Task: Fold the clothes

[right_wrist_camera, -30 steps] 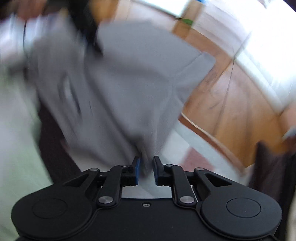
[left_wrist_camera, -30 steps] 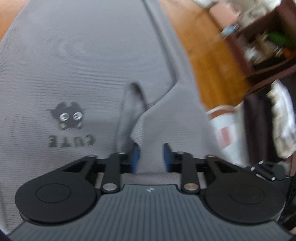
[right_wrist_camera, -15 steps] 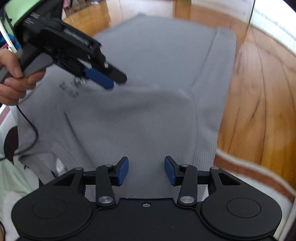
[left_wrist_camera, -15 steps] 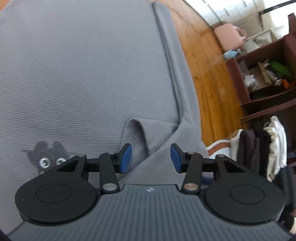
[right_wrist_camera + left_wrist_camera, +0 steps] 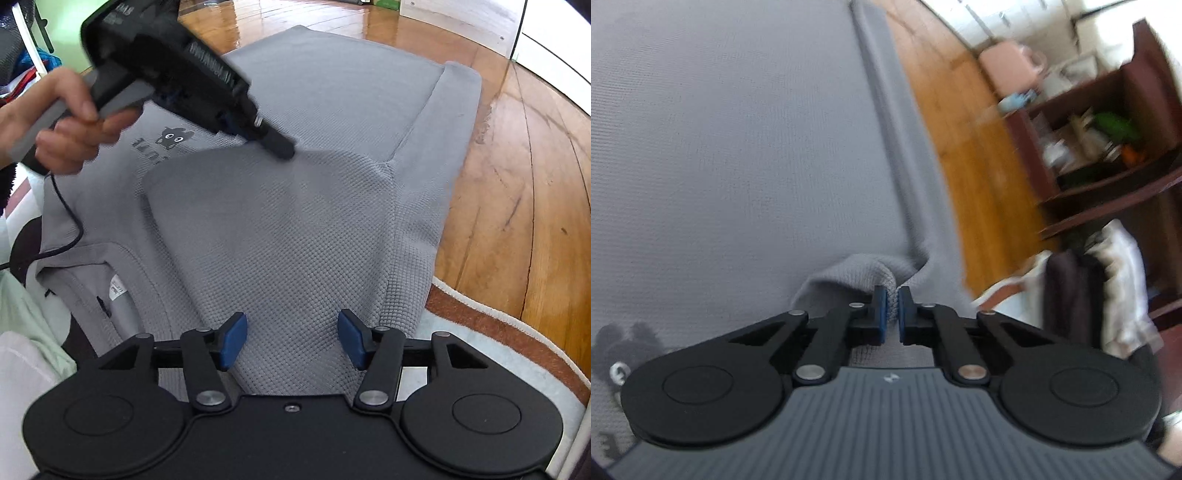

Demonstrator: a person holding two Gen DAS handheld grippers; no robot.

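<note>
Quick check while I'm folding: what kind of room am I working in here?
Most likely a lived-in home room, with the work done at floor level. The grey shirt lies on a polished wooden floor beside a rug, and a dark wooden shelf unit holds household clutter.

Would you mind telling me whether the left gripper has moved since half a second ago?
Yes: the left gripper has moved right, beyond the cat print.

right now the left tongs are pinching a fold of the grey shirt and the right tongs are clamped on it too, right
Not quite. The left tongs do pinch a fold of the grey shirt, but the right tongs are not clamped: the right wrist view shows their pads apart and opening, with fabric lying loose between them.
</note>
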